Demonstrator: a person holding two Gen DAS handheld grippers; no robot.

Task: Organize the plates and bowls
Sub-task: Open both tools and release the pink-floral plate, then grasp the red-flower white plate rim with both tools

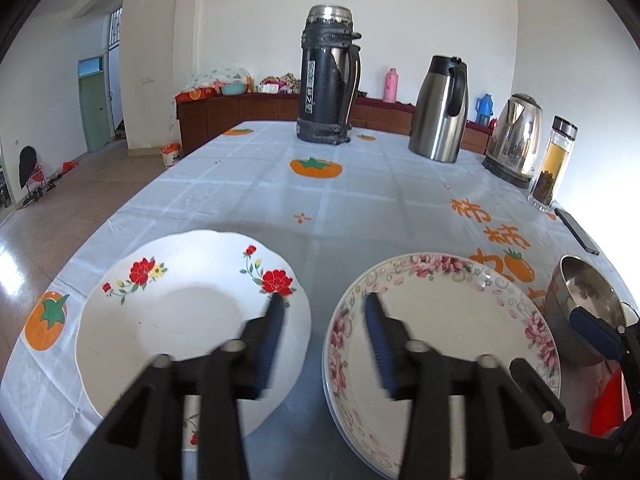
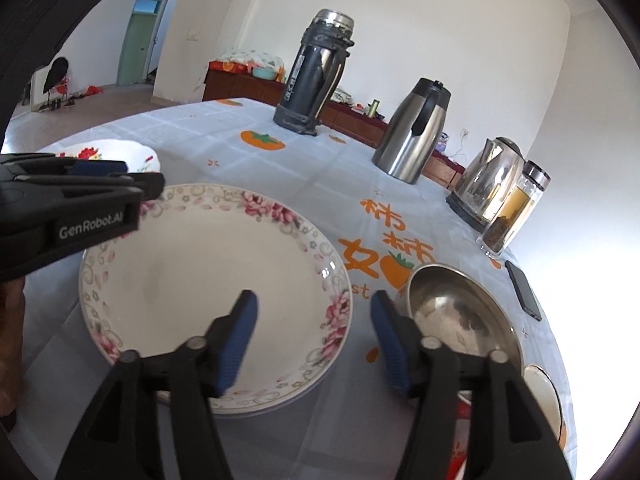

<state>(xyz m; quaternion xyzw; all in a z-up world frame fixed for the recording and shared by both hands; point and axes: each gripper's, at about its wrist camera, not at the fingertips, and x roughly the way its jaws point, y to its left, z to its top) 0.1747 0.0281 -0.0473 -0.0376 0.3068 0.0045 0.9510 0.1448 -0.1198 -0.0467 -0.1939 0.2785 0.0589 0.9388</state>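
- Left wrist view: the left gripper (image 1: 322,304) stands partly open and empty, one blue pad over the red-flower plate (image 1: 176,320) at 9 o'clock, the other over the pink-flower plate (image 1: 448,320) at 4 o'clock.
- The two plates lie side by side on the table (image 1: 360,200), apart; the pink one sits on a stack.
- A steel bowl (image 1: 584,300) lies at 3 o'clock just beside the pink plate, with a pad of the right gripper (image 1: 596,332) over it.
- Flask (image 1: 328,76), jug (image 1: 440,108), kettle (image 1: 514,136) and jar (image 1: 554,162) stand from 12 to 2 o'clock.
- Right wrist view: the right gripper (image 2: 314,308) is half open, holding nothing, straddling the gap between pink-flower plate (image 2: 180,280) and bowl (image 2: 460,312).
- The left gripper (image 2: 100,168) enters at 9 o'clock over the pink plate's far rim; the red-flower plate (image 2: 140,156) shows behind it.
- A phone (image 2: 524,290) lies at 3 o'clock.
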